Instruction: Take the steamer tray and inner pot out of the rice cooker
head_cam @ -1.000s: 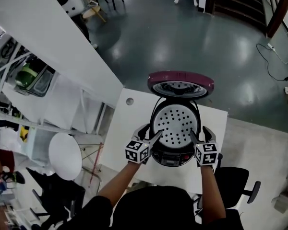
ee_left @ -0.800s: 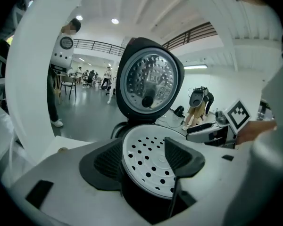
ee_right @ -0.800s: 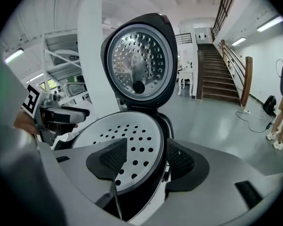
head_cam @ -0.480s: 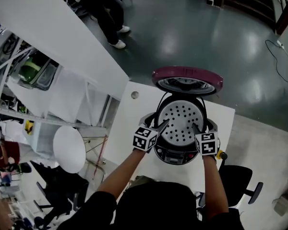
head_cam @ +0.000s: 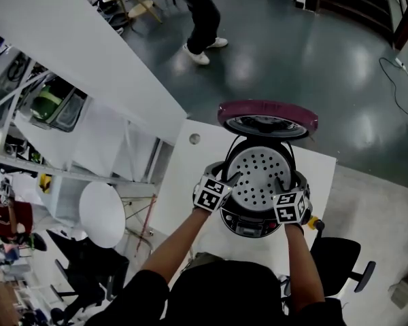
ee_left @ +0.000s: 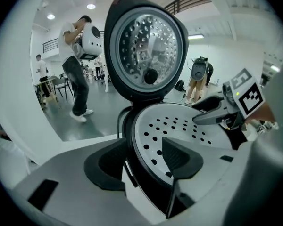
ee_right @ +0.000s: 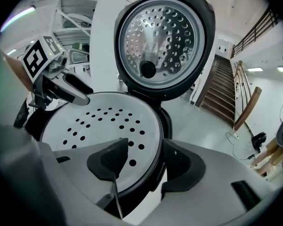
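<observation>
On the counter (head_cam: 183,182), the open rice cooker (head_cam: 248,224) held the perforated steamer tray (head_cam: 258,175). The left hand-held gripper (ee_left: 142,159), jaws apart and just closing, straddled its left rim. The right hand-held gripper (ee_right: 148,163) stood open astride the right rim.

Beneath steamer tray (head_cam: 260,176), inner pot unseen

One rice cooker (head_cam: 248,224), one steamer tray (head_cam: 258,178), two tools (left tool (head_cam: 223,178), right tool (head_cam: 290,182)), one tabletop (head_cam: 183,182), one chair (head_cam: 340,257), and perhaps three distant bystanders (ee_left: 78,79).
</observation>
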Demonstrator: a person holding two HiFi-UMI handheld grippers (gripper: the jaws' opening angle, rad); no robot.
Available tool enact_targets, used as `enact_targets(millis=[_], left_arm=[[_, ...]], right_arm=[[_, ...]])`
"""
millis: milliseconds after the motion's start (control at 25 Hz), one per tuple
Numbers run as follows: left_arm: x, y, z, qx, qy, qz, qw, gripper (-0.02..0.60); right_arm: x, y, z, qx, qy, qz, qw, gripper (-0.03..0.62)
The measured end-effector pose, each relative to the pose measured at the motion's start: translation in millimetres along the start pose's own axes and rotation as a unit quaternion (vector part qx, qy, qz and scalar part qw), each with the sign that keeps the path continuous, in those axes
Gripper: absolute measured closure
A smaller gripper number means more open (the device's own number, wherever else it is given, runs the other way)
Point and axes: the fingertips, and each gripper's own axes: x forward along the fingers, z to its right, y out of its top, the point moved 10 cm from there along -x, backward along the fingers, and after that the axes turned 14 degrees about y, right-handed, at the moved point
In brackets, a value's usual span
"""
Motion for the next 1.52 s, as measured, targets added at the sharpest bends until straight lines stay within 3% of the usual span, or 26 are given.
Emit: enact_targets(millis=[120, 240, 400, 560, 920, 1520], left_arm=[[0.3, -2.4, -0.6, 0.006, 0.026, 0.0, 0.9997, 0.419], [-0.9, -1.5, -1.2, -0.017, 0.027, -0.001, 0.9995, 0.503], [-5.7, 2.7, 2.0, -0.01, 0.035, -0.001, 0.9993, 0.503], [-9.9, 4.5, -1.0, -0.036, 0.031, 0.015, 0.9988, 0.496], [-21.7, 9.2, 1.1, -0.046, 0.047, 0.035, 0.9972, 0.52], [-35.1, 13.3, -1.9, -0.073, 0.059, 0.09, 0.9915, 0.578]], right_arm=[[-0.1, -1.7, 0.3, -0.011, -0.017, 0.0, 1.0, 0.396], [-3.1, -4.8, 5.0, -0.006, -0.032, 0.009, 0.999, 0.461], [-5.3, -4.6, 5.6, 0.004, -0.037, 0.019, 0.999, 0.482], [-7.9, -2.7, 8.4, 0.014, -0.035, 0.032, 0.999, 0.5], [-7.7, -5.3, 11.7, 0.041, -0.021, 0.044, 0.998, 0.493], [-0.7, -0.4, 11.0, -0.023, -0.035, 0.012, 0.999, 0.473]])
